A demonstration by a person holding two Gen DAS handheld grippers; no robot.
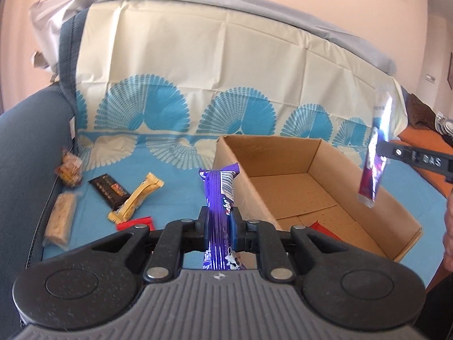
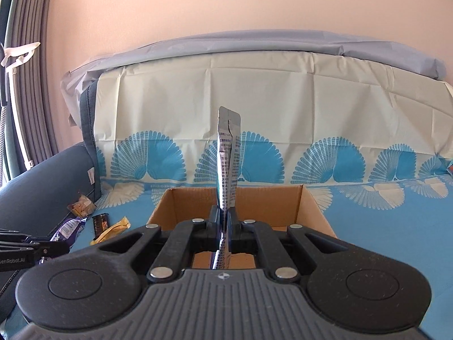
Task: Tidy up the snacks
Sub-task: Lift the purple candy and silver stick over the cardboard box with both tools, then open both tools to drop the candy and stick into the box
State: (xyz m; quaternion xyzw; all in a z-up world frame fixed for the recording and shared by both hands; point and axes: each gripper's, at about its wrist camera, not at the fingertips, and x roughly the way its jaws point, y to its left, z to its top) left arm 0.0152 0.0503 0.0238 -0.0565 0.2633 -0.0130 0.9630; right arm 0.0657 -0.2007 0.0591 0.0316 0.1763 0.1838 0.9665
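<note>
Mid-carry: left gripper [image 1: 218,221] pinching purple bar [image 1: 219,195], right gripper [image 2: 223,221] clamped on silver sachet [image 2: 228,155], both near cardboard box [image 1: 405,221]. Next: position over box, release inside.

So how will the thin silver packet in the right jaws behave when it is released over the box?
The silver packet stands upright above the jaws, so it seems fairly stiff. It looks flat and thin, so probably light. Its glossy foil may slide on the cardboard box.

Matt brown cardboard box [image 1: 286,153]; glossy purple plastic wrapper [image 1: 219,198]; shiny foil sachet [image 2: 228,164]; creased printed cloth [image 1: 198,65]; matt black plastic tool [image 1: 219,226].
</note>
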